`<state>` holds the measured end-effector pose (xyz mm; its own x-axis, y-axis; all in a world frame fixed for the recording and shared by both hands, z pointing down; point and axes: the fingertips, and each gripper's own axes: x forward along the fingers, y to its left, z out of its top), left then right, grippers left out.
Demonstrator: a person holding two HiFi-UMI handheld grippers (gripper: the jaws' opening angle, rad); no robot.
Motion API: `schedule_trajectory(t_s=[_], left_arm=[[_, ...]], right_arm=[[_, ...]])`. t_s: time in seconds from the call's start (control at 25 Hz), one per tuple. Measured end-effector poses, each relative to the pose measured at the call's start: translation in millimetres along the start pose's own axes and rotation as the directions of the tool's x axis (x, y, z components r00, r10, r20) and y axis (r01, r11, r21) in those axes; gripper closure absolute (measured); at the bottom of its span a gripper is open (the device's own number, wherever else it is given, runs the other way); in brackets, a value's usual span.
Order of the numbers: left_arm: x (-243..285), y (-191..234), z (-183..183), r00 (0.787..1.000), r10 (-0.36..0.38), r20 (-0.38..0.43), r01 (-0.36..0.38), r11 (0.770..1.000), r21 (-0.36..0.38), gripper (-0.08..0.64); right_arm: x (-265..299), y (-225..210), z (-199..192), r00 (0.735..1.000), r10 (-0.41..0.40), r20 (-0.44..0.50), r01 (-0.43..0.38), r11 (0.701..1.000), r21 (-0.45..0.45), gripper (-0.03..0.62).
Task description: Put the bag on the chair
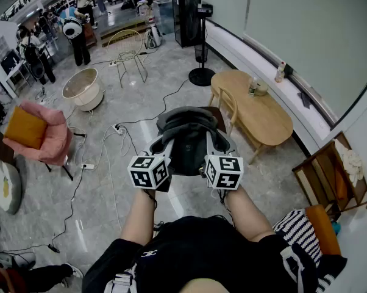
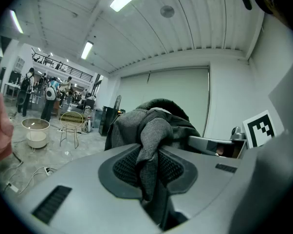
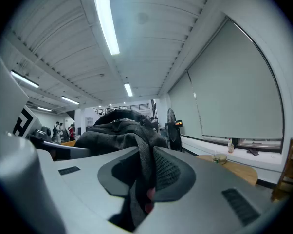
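Carrying is the step in hand: the left gripper (image 2: 147, 160) and right gripper (image 3: 144, 172), two in all, each pinch a fold of the one grey bag (image 1: 185, 140), held off the floor (image 1: 98, 212) at twelve o'clock. Three chairs show: a wooden chair (image 1: 228, 102) just beyond at one o'clock, a pink armchair (image 1: 49, 142) at nine, a wire chair (image 1: 130, 52) far off at eleven. Next, likely, bring it over a seat and lower it before letting go.
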<state>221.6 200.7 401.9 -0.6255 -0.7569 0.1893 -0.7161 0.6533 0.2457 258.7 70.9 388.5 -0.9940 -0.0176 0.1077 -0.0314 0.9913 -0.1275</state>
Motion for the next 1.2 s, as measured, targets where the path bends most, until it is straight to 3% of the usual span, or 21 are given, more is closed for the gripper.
schedule_trajectory(t_s=[0.48,1.2], left_arm=[[-6,-24,-5,0.999,-0.036,-0.037,0.034,0.999,-0.036,0.474],[-45,52,6,0.991,-0.133,-0.001,0.133,0.990,-0.039,0.466]], right_arm=[[-20,-14,2,1.000,-0.011,-0.017,0.011,1.000,0.022,0.503],[0,67,-9,0.998,-0.056,0.030,0.055,0.998,0.021,0.503]])
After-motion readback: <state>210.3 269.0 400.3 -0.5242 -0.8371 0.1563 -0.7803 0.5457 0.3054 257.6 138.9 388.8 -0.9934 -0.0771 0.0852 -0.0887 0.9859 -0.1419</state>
